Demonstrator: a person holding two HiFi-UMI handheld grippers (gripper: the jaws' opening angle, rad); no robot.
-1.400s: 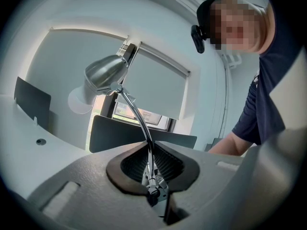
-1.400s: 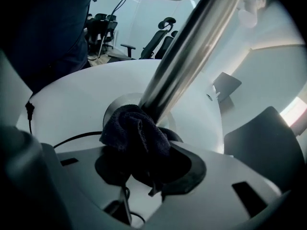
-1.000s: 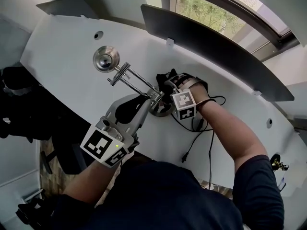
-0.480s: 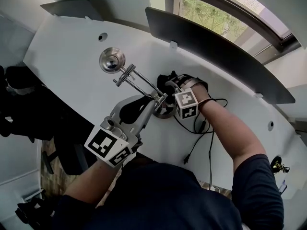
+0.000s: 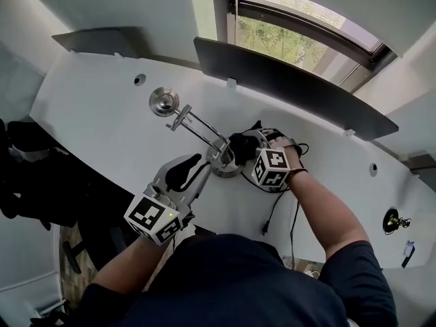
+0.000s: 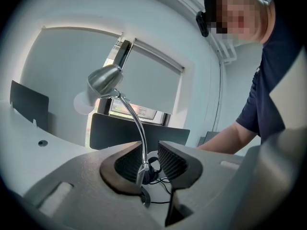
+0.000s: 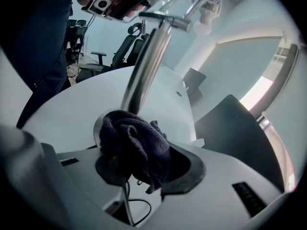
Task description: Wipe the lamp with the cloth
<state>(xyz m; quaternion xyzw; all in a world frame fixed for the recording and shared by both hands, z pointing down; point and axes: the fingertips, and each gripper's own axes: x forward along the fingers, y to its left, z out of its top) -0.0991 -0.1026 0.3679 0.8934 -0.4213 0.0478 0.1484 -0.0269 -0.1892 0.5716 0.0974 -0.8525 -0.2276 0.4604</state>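
At the foot of the silver metal desk lamp [image 7: 144, 66], press the crumpled dark terry cloth [image 7: 134, 138], pinched in the right gripper [image 7: 146, 169], firmly along the stem; steady with the left gripper [image 6: 149, 164], jaws slightly apart astride it.

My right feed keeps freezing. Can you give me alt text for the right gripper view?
The right gripper is shut on a dark cloth, bunched at the foot of the lamp's metal stem. The stem rises from a round base on a white table.
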